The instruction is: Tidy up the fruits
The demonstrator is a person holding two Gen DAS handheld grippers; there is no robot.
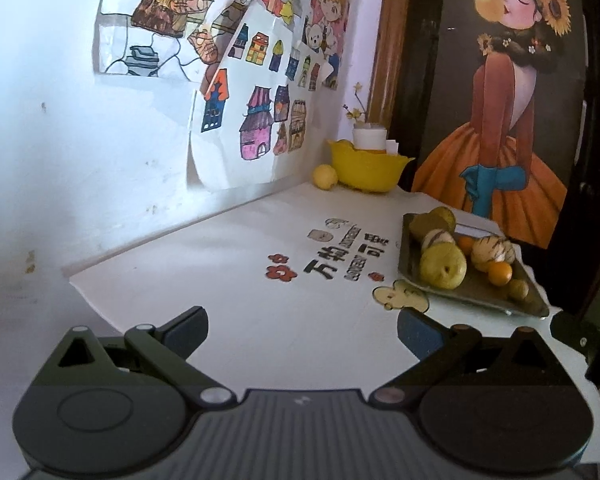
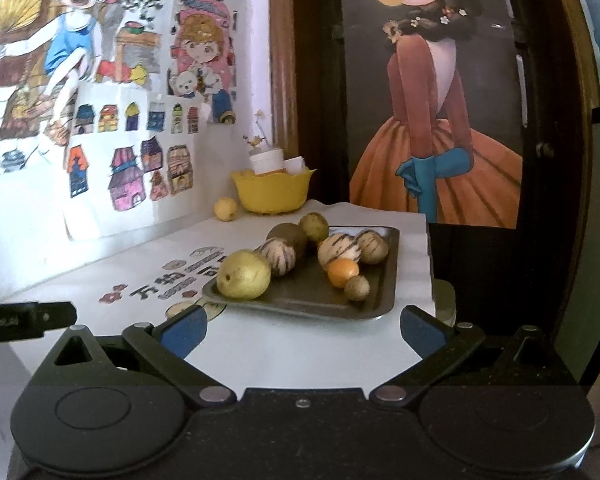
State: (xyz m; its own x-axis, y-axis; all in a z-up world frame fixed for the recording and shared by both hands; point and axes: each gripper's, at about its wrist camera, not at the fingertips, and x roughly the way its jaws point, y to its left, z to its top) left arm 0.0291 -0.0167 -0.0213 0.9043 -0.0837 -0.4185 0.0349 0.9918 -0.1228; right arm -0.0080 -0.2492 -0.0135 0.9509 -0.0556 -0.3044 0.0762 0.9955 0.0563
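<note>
Presently the left gripper [image 1: 302, 330] and the right gripper [image 2: 304, 330] are both held with jaws spread wide, nothing between them, above the white table [image 1: 260, 320]. Just ahead of the right gripper a dark tray [image 2: 376, 280] is seen, loaded with a yellow-green pear [image 2: 244, 274], striped melons [image 2: 338, 251] and an orange [image 2: 342, 272]. Farther ahead, a yellow bowl [image 2: 272, 196] is set against the wall, a lone yellow fruit [image 2: 225, 209] just left of it.

"万物" printed on white table cover [image 1: 260, 248]
</note>
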